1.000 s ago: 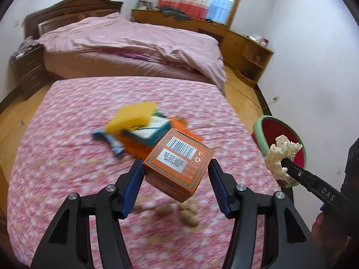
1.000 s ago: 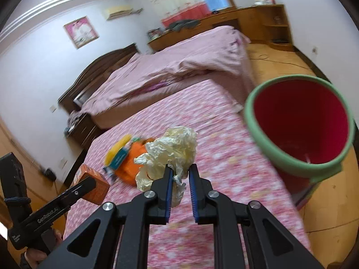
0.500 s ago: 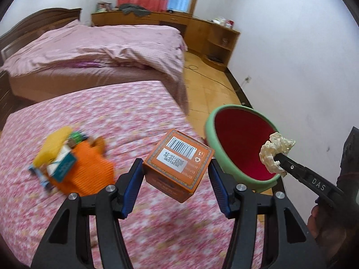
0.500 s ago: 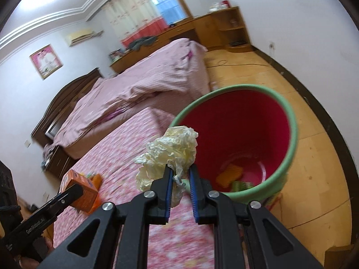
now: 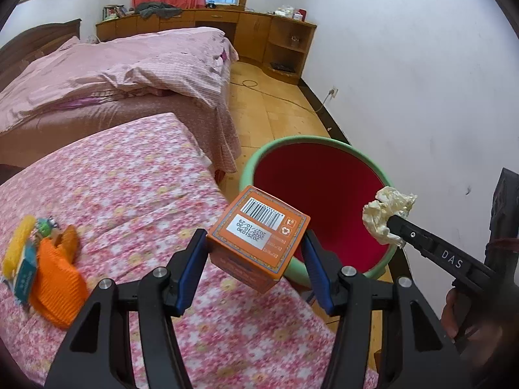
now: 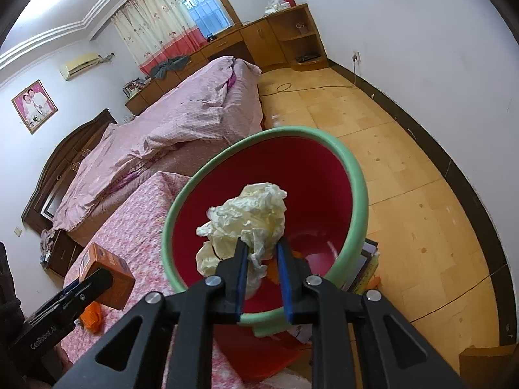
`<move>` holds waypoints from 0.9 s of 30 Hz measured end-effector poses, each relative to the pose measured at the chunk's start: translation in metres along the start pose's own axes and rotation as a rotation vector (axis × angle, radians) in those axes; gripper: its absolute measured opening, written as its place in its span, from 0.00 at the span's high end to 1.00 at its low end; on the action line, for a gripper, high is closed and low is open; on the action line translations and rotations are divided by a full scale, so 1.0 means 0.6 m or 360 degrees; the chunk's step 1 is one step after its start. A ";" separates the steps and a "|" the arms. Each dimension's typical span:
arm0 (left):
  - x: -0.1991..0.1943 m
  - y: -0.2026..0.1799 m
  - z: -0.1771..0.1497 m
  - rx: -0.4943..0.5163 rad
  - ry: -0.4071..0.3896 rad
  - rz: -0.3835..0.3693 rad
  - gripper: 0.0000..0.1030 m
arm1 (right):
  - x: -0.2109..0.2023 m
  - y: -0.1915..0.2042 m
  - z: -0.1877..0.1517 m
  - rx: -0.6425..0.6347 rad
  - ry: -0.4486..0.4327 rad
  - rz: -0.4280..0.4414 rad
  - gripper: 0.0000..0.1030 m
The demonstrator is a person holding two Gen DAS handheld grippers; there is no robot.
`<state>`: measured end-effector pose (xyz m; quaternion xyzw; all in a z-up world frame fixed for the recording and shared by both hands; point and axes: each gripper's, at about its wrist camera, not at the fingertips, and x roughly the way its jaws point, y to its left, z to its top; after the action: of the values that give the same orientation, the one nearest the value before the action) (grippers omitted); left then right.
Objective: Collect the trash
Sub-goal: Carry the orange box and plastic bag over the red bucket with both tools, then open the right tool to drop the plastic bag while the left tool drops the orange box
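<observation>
My left gripper (image 5: 254,240) is shut on an orange carton (image 5: 259,227) with a barcode label, held over the edge of the flowered bed next to the bin. The bin (image 5: 292,141) is red inside with a green rim (image 6: 356,188). My right gripper (image 6: 261,246) carries a crumpled cream paper wad (image 6: 249,214) over the bin's mouth. Its jaws are opening, with the wad still between the pad tips. In the left wrist view the wad (image 5: 386,210) sits at the right gripper's tip (image 5: 391,223), over the bin's right rim. The carton (image 6: 107,265) shows at lower left in the right wrist view.
More litter lies on the flowered bed cover (image 5: 129,178): an orange ribbed piece (image 5: 55,285), a yellow item (image 5: 19,246) and a teal pack (image 5: 24,272). A second bed (image 5: 113,74) stands behind. Wooden floor (image 6: 405,168) runs right of the bin; books (image 6: 366,265) lean beside it.
Both grippers swung right from over the bed to the bin. The wad now hangs over the bin's mouth, and the right jaws stand wider apart than before.
</observation>
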<state>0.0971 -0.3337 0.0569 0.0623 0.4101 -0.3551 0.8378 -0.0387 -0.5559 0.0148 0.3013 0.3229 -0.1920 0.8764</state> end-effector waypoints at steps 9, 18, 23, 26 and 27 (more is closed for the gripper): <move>0.037 -0.027 0.010 0.0051 0.0039 -0.0032 0.43 | 0.009 -0.013 0.004 -0.0018 -0.0014 0.0003 0.61; 0.063 -0.049 0.019 0.0109 0.0029 -0.0094 0.43 | 0.005 -0.029 0.006 0.0039 -0.0018 0.0012 0.58; 0.074 -0.061 0.027 0.0128 0.0010 -0.0125 0.40 | -0.003 -0.039 0.007 0.0071 -0.0042 0.0012 0.58; 0.072 -0.059 0.032 0.0083 -0.0014 -0.0134 0.35 | -0.008 -0.043 0.006 0.0082 -0.0051 0.0013 0.58; 0.069 -0.057 0.032 0.0070 -0.0020 -0.0142 0.35 | -0.010 -0.044 0.005 0.0086 -0.0053 0.0013 0.58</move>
<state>0.1046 -0.3894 0.0456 0.0601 0.3992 -0.4014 0.8221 -0.0554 -0.5770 0.0099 0.3229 0.3018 -0.2021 0.8740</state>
